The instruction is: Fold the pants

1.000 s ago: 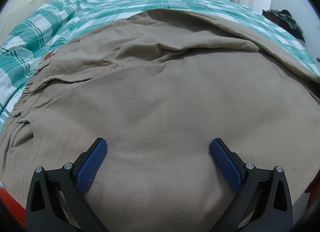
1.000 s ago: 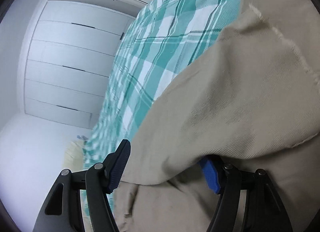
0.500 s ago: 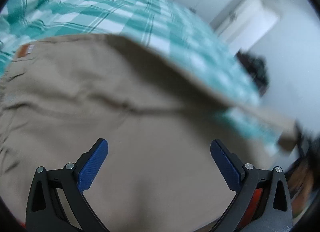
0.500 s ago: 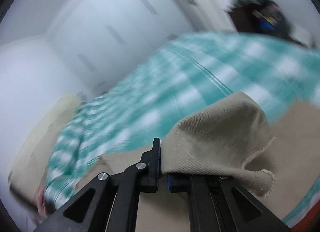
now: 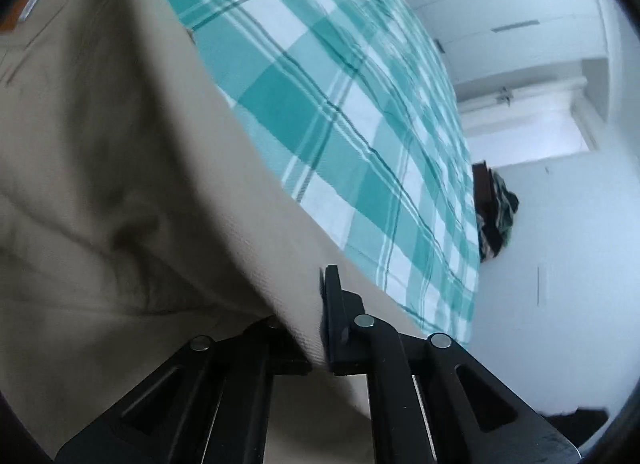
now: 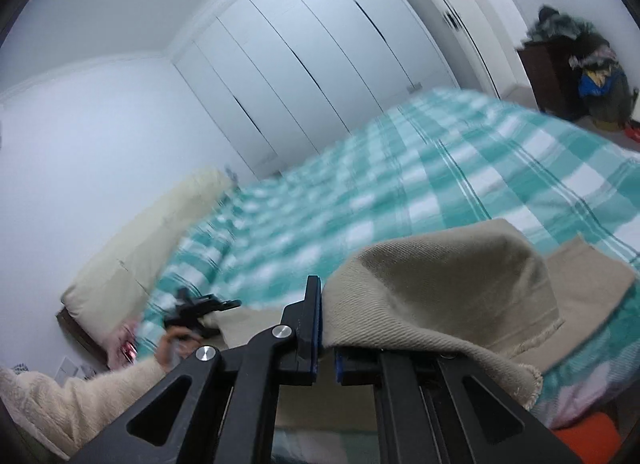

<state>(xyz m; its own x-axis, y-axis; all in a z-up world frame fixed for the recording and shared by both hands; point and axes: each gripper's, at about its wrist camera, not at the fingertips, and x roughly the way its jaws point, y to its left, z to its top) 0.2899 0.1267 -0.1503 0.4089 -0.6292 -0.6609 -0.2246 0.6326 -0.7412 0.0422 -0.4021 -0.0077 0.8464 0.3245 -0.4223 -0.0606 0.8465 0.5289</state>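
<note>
The beige pants [image 5: 120, 184] lie on a bed with a teal and white checked cover [image 5: 340, 104]. My left gripper [image 5: 316, 296] is shut on a fold of the pants, which drapes over its left finger and hides it. In the right wrist view my right gripper [image 6: 326, 304] is shut on a frayed hem of the pants [image 6: 440, 284], held up above the bed. The cloth covers its right finger. Further left in that view, the left gripper [image 6: 196, 310] shows in a person's hand, at another part of the beige cloth.
A cream pillow [image 6: 140, 248] lies at the bed's head. White wardrobe doors [image 6: 320, 64] fill the far wall. Dark furniture with a pile of clothes [image 6: 580, 64] stands past the bed's far corner. A cream sleeve [image 6: 80, 396] reaches in at lower left.
The left gripper's jaws, wide open over flat pants before, have closed on a fold and rolled over. The right gripper closed on the hem and lifted it above the bed.
</note>
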